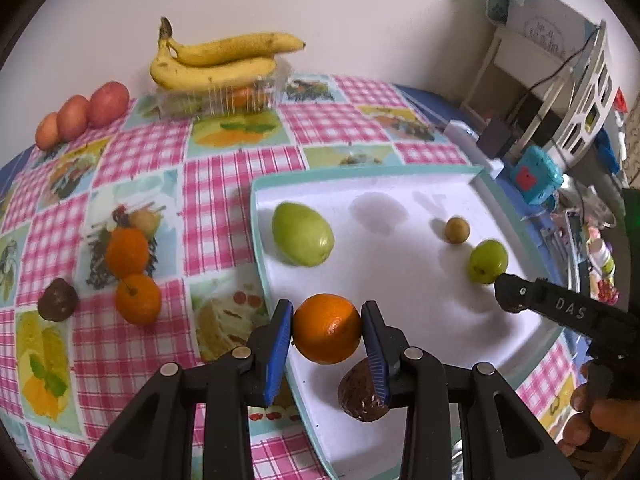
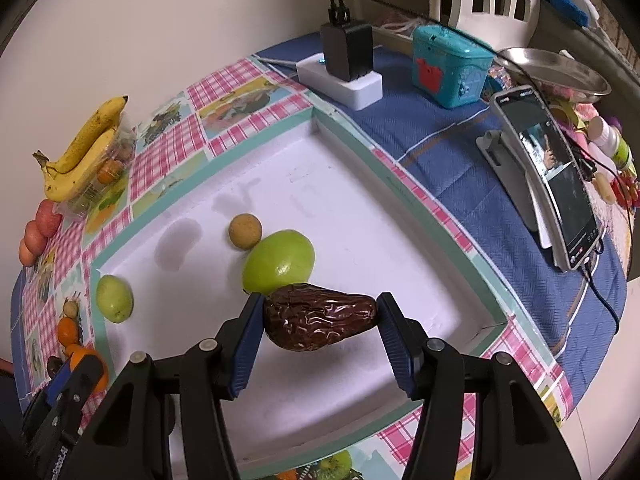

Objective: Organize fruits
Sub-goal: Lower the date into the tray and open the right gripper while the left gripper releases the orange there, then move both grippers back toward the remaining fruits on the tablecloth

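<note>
Left wrist view: left gripper (image 1: 327, 330), blue pads pressed against both sides of an orange (image 1: 327, 329), held above the near-left edge of a white tray (image 1: 400, 280) with a teal rim. In the tray: a large green fruit (image 1: 303, 234) near the left wall, a small tan round fruit (image 1: 457, 230) and a smaller green fruit (image 1: 488, 261) toward the right, a dark wrinkled fruit (image 1: 362, 394) at the near edge, partly behind the gripper's right pad. On the pink checked tablecloth (image 1: 224, 184) left of the tray: two more oranges (image 1: 132, 276) touching one another, a dark brown fruit (image 1: 58, 299) just beside them. At the far edge: bananas (image 1: 218, 58) lying on top of a clear plastic box (image 1: 216, 98), three red fruits (image 1: 82, 114) in a row near the wall. The other gripper's black tip enters from the right, near the smaller green fruit. Right wrist view: right gripper (image 2: 320, 320), jaws closed on a dark wrinkled date (image 2: 318, 318) held lengthwise between the pads, above the tray floor and directly in front of a green fruit. Beyond the tray on a blue cloth (image 2: 460, 152): a black charger on a white power strip (image 2: 344, 80), a teal toy box (image 2: 450, 70), a phone on a stand (image 2: 548, 184), a metal dish (image 2: 556, 70).
</note>
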Motion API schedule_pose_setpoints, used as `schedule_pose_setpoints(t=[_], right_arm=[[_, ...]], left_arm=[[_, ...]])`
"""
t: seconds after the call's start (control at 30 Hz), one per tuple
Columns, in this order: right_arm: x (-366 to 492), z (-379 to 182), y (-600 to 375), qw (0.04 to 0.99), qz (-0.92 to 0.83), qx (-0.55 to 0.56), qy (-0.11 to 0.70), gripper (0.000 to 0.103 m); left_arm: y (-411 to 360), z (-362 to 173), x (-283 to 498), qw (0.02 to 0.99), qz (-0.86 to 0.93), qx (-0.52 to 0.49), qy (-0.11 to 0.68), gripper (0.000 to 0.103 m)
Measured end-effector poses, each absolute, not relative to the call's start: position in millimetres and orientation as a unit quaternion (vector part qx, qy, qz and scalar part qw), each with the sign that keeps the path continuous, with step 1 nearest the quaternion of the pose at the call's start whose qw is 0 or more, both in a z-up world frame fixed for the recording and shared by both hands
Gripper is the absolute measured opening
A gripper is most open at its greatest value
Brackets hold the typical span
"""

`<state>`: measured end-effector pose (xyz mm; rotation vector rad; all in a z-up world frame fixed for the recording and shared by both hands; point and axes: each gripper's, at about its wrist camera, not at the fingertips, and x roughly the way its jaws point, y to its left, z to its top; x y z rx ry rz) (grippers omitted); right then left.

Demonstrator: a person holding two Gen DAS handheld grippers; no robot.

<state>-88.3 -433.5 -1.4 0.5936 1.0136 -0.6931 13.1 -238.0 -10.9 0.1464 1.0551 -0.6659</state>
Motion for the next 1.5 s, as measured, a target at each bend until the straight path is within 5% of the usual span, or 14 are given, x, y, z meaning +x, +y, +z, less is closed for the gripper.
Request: schedule_pose_setpoints(t=[0.77,1.07,1.5], right_arm=[[-84,-24,-434,0.757,-0.309,0.288,0.498,0.058],[-83,-13,-433,0.767,-0.317,0.274,0.486,0.062],[-80,10,-421,0.79,-0.326,0.237,0.462,0.062]], left_arm=[[-240,-24,13,0.792,-0.317,0.078,0.516,0.04],[-230,-3,13,0.802,-0.313,0.064,0.505,0.053],[-129,2,62,0.815,-0.155,-0.031,0.558,0.055]])
